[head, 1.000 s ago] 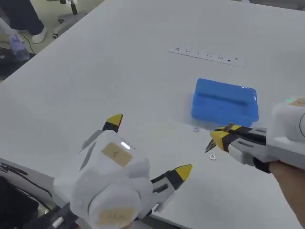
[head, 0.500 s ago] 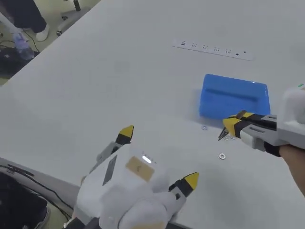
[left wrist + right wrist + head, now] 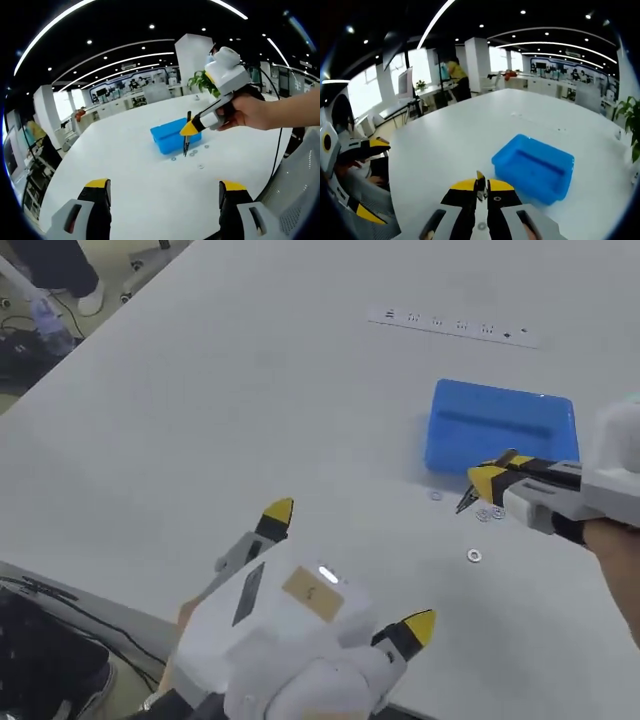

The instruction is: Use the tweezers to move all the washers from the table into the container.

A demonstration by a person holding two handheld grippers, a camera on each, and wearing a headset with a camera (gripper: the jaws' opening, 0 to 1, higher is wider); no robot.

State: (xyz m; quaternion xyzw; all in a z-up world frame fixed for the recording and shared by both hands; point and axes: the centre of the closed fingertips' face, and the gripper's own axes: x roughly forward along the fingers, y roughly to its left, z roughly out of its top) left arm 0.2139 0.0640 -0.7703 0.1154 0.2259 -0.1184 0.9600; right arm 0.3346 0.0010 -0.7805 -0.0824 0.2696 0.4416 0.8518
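Clamping the tweezers [image 3: 467,500] between nearly closed jaws, the right tongs [image 3: 497,472] hang low over the table [image 3: 250,420], just on the near side of the container [image 3: 500,425]. The tweezers slant down from the tongs. Their tip is close above the table top, beside the washers [image 3: 490,513]; whether it touches the table or a washer cannot be told. Two washers lie close together right by the tip. A third lies a little to their left, near the container's near left corner. A fourth lies apart from these, closer to the near edge of the table. All four are on the table, outside the container. The container, a shallow blue tray, sits well in from the near edge. Beyond it a power strip [image 3: 452,327] lies flat on the table. The left tongs [image 3: 347,568] are spread wide and hold nothing, hovering over the near edge of the table, well apart from the washers. A hand [image 3: 245,112] grips the handle of the right tongs.
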